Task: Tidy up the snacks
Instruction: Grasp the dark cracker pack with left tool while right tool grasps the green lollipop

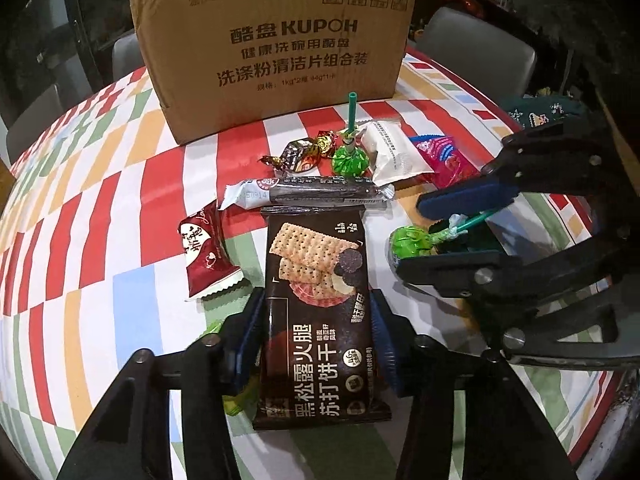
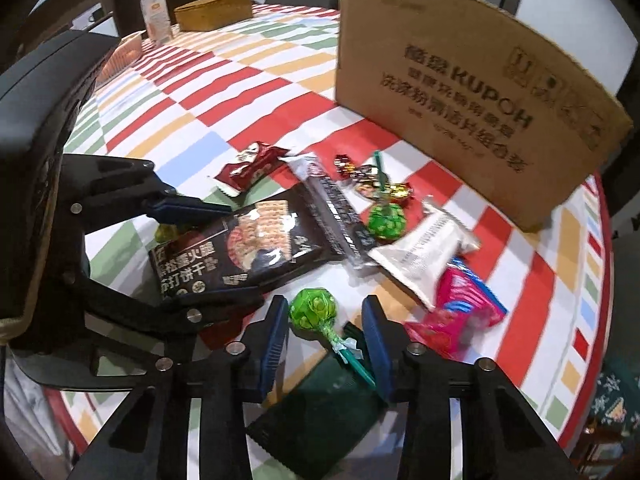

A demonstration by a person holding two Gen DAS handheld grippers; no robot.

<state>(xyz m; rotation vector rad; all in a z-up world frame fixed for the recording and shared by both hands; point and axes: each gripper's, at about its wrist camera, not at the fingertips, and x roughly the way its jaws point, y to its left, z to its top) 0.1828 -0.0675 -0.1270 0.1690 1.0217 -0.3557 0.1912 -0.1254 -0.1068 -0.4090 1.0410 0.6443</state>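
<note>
Left wrist view: your left gripper (image 1: pixel 316 340) has its pads against the sides of the dark cracker pack (image 1: pixel 318 304), which lies flat on the table (image 1: pixel 120 208). The snacks are loose in front of the cardboard box (image 1: pixel 276 52); I'd say sorting has barely begun.

Right wrist view: your right gripper (image 2: pixel 325 340) straddles the green lollipop (image 2: pixel 314 307), jaws partly open, pads apart from it, nothing lifted.

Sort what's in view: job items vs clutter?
Job: cracker pack between the left fingers; green lollipop between the right fingers; second lollipop; foil candies; red pack; white pack; pink pack; cardboard box.

Clutter: carton; wooden box; chair.
</note>
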